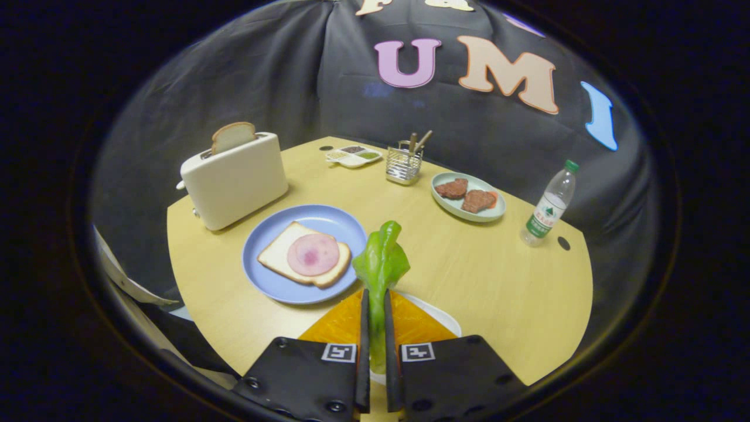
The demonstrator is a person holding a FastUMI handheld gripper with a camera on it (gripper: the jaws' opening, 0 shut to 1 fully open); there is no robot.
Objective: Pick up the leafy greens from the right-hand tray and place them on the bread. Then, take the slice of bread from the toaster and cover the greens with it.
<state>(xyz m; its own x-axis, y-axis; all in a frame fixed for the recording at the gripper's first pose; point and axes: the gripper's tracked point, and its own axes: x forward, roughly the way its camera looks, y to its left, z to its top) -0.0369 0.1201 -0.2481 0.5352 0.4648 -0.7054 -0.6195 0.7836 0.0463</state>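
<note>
Tabletop scene seen along the gripper's two fingers, items listed from left to right. A white toaster (234, 179) stands at the far left of the round wooden table (498, 275); one slice of bread (232, 136) stands upright in its slot, its top clear of the housing. Just beside the toaster, nearer the fingers, lies a blue plate (266, 275) bearing a flat slice of bread (275, 253) topped with a round of pink ham (313, 254). Behind it, toward the cloth wall, sits a small white divided dish (353, 156) of sauces (contents too small to tell apart); next to it a wire cutlery holder (404, 163) with wooden handles standing in it. At centre, the gripper (375, 302) is nearly closed, both fingers pressing on the stem of the leafy greens (381, 264); the leaves rise upright beyond the fingertips, just beside the right rim of the blue plate and apart from the bread on it. Under the fingers shows a white tray (439, 313), mostly hidden, along with an orange sheet-like surface whose nature cannot be told. Farther right, a pale green plate (463, 212) carries two brown pieces of cooked meat (466, 195). At the far right stands a clear plastic water bottle (549, 205) with a green cap, upright, near a small hole in the tabletop.
</note>
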